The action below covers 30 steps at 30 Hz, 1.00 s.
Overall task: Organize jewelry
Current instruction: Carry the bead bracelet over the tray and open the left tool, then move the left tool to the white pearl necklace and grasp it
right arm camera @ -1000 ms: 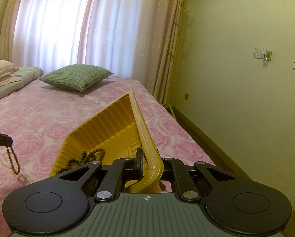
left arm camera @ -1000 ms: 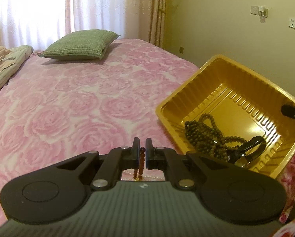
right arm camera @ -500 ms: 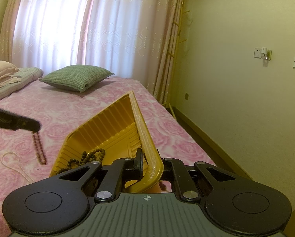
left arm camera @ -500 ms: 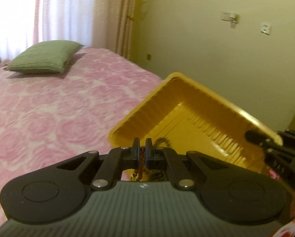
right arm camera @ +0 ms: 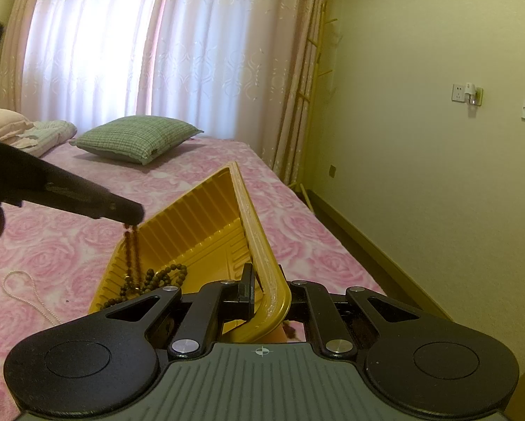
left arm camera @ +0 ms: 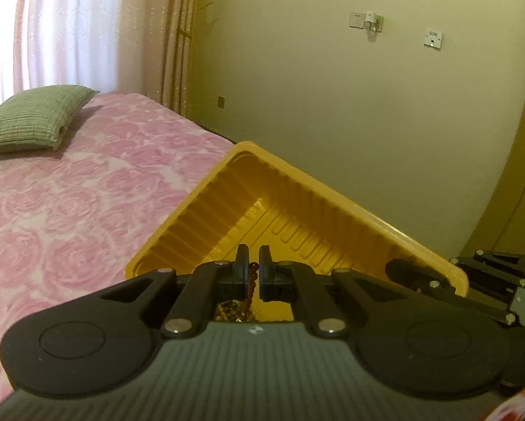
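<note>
A reddish bead strand (right arm camera: 132, 245) hangs from the left gripper (left arm camera: 252, 273), whose jaws are nearly closed, pinching its top, over the yellow tray's (right arm camera: 206, 217) left edge. The right gripper (right arm camera: 267, 296) clamps the tray's near rim, holding it tilted above the pink bedspread (right arm camera: 297, 245). Darker beads (right arm camera: 157, 279) lie inside; a white necklace (right arm camera: 24, 293) lies left, apart.

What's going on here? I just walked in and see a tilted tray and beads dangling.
A person is sorting jewelry on a bed with two handheld grippers. The right gripper is clamped on the rim of the yellow tray, holding it tilted. The left gripper pinches a reddish-brown bead strand that hangs over the tray, where a dark bead necklace already lies. A white pearl strand lies on the bedspread beside the tray.
</note>
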Motion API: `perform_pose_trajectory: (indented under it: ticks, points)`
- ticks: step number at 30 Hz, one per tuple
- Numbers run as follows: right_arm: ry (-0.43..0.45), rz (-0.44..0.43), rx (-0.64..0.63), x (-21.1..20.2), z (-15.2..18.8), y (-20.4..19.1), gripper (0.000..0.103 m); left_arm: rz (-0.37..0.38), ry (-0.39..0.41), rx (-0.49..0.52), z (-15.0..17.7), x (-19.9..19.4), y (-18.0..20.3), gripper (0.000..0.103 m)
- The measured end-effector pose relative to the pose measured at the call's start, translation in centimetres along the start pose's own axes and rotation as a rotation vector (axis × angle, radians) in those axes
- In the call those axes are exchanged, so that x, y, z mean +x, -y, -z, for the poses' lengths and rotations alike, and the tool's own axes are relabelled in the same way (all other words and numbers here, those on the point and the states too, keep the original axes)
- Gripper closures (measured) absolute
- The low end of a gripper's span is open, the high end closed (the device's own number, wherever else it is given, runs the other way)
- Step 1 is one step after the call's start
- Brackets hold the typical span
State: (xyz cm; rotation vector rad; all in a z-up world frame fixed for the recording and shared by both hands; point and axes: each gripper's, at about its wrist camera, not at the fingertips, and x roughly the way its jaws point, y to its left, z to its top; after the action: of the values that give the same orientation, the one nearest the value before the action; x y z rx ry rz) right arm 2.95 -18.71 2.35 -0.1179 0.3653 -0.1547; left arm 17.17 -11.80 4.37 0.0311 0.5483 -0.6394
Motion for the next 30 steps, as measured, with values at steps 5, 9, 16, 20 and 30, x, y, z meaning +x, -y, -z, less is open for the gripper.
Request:
perform_pose_trajectory:
  ticks: [5, 9, 16, 20, 30]
  points:
    - [0.000, 0.000, 0.001, 0.1, 0.0, 0.2, 0.094, 0.029, -0.003, -0.006, -0.4, 0.5, 0.3, 0.095]
    - [-0.001, -0.001, 0.001, 0.1, -0.1, 0.2, 0.094, 0.003, 0.005, -0.008, -0.2, 0.3, -0.1, 0.085]
    - [-0.001, -0.001, 0.000, 0.1, 0.0, 0.2, 0.094, -0.097, 0.000, -0.068, 1.5, -1.7, -3.6, 0.085]
    - [-0.002, -0.001, 0.000, 0.1, -0.1, 0.2, 0.094, -0.180, -0.002, -0.125, 3.2, -3.6, -6.6, 0.085]
    - [-0.001, 0.000, -0.003, 0.2, -0.1, 0.3, 0.094, -0.361, -0.057, -0.207, 8.3, -7.3, -12.9, 0.084]
